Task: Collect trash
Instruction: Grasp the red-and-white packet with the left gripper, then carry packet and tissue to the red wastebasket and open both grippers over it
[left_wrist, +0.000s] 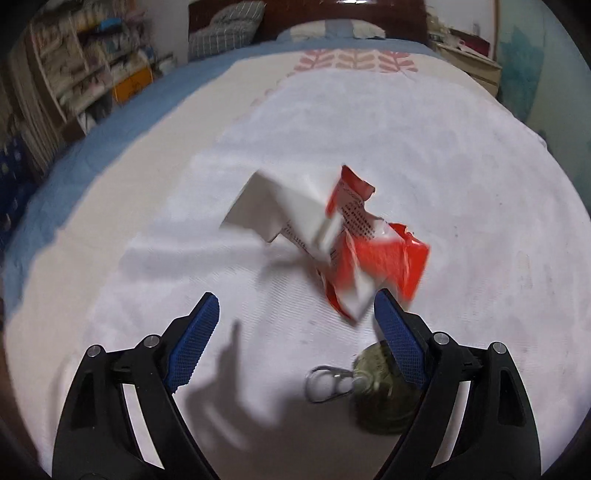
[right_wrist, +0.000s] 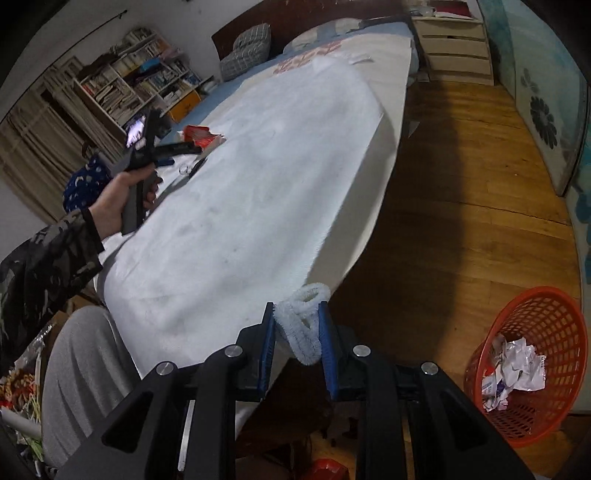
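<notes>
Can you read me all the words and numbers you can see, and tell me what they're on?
None can be read.
Red and white wrapper on the bed: rows of small dark print, too blurred to read.
Crumpled paper in the orange basket: some print, too small to read.
Books on the shelf: spines too small to read.

Each gripper (left_wrist: 295, 306) has black plastic arms studded with round silver screws and blue ridged pads (left_wrist: 192, 343). The person wears a dark camouflage sleeve (right_wrist: 48, 258) and grey trousers (right_wrist: 85, 369).
</notes>
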